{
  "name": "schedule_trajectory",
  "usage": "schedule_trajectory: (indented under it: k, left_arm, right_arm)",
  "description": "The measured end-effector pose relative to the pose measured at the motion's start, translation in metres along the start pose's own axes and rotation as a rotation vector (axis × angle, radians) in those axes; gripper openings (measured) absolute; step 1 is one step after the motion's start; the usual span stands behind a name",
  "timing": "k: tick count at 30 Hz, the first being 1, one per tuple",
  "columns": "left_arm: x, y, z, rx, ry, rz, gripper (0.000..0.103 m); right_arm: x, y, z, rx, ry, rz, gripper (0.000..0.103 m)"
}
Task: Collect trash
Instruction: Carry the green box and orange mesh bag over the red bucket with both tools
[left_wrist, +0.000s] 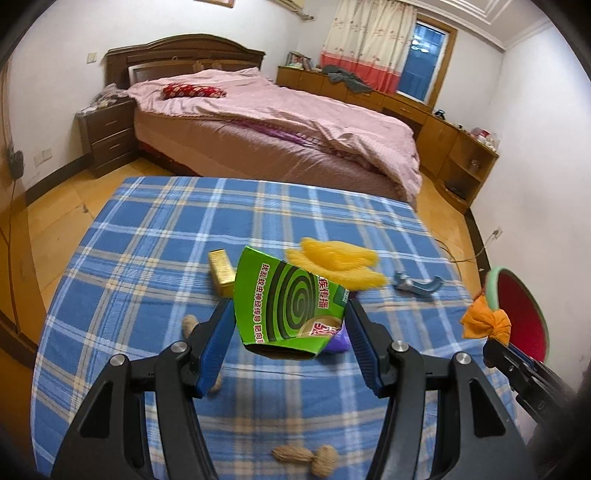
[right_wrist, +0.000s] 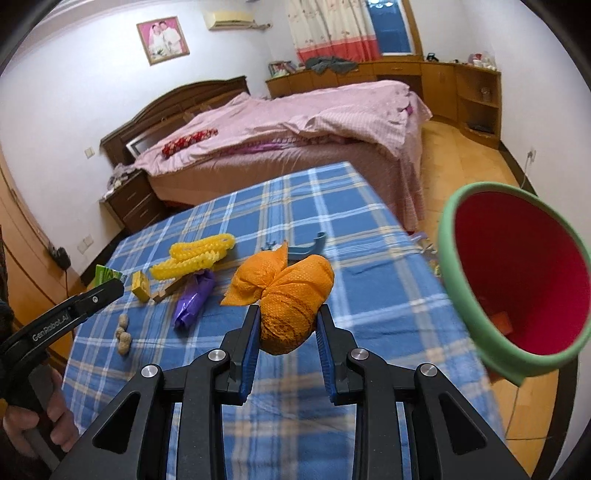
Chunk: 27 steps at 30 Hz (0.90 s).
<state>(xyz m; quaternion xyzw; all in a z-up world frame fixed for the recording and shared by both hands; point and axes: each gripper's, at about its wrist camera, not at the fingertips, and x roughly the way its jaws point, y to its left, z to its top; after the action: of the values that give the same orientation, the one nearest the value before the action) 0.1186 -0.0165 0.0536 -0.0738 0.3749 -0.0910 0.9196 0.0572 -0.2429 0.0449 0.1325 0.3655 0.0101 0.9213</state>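
Right wrist: bin (right_wrist: 447, 258) holds orange scrap; right gripper (right_wrist: 286, 325) clamps orange net; left gripper (left_wrist: 290, 321) clamps green box.

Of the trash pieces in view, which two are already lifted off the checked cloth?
The green carton, gripped in the left tool, and the orange net bundle, gripped in the right tool; the rest lie on the cloth.

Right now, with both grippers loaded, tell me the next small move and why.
Probably carry the right gripper rightward to the red bin and release there. Its pads already clamp the orange mesh wad, lifted off the checked tablecloth, and the bin's mouth gapes just beside it. The left gripper holds the green box.
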Motion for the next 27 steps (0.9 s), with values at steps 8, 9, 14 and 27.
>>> schedule_trajectory:
  k: [8, 9, 14, 27]
  left_arm:
    - [-0.012, -0.042, -0.002, 0.076, -0.006, -0.053, 0.061]
    - [-0.013, -0.048, -0.003, 0.086, -0.006, -0.058, 0.061]
    - [-0.012, -0.082, -0.003, 0.148, 0.003, -0.102, 0.061]
    - [0.006, -0.175, -0.010, 0.307, 0.048, -0.234, 0.061]
  right_arm:
    - [-0.035, -0.026, -0.004, 0.030, -0.059, -0.041, 0.029]
    - [-0.039, -0.030, -0.005, 0.035, -0.064, -0.045, 0.029]
    - [-0.054, -0.053, -0.008, 0.069, -0.092, -0.078, 0.029]
    - [-0.075, -0.120, -0.006, 0.167, -0.133, -0.192, 0.029]
